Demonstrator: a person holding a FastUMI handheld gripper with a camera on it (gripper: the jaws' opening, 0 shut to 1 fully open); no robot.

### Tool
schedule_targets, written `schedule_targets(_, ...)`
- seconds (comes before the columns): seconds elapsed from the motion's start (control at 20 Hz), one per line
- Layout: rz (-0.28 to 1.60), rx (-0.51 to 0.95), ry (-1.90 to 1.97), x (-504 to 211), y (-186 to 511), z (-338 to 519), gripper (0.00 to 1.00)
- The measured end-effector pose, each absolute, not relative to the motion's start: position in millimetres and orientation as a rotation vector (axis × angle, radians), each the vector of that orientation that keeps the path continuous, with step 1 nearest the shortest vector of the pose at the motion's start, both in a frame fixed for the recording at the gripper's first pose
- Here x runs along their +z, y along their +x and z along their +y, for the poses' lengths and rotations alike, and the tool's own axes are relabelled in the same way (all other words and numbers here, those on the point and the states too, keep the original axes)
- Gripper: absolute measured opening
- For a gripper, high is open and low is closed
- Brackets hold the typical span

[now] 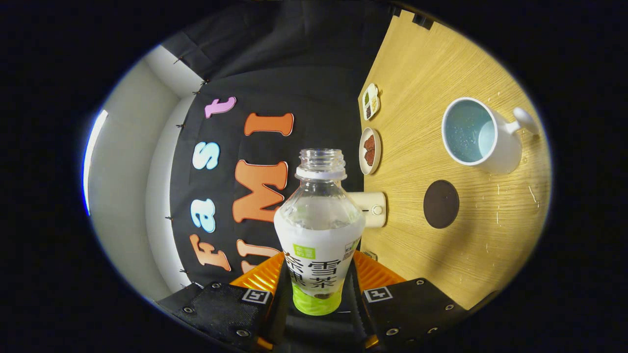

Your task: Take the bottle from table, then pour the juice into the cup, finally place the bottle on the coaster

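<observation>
Above the table (441,63), gripper (318,289) clamps the bottle (319,235).

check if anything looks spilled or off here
Small pale specks dot the table beside the cup and coaster, perhaps droplets or scratches. The uncapped bottle, gripped between the gripper fingers, lies parallel to the tabletop.

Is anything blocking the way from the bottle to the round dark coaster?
Nothing visible. The gripper is shut on the uncapped bottle, lifted off the table. The coaster lies bare, with open wood around it; the cup sits apart, beside it.
</observation>
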State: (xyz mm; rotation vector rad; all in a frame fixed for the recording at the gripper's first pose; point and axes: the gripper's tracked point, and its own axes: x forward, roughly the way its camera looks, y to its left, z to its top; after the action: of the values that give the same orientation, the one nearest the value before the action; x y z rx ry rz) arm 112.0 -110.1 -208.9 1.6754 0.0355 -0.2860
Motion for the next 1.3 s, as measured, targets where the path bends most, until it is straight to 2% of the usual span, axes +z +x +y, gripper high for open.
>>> schedule_targets(1.3,-0.002,-0.312,1.845,-202.5,113.8,-116.3,0.55)
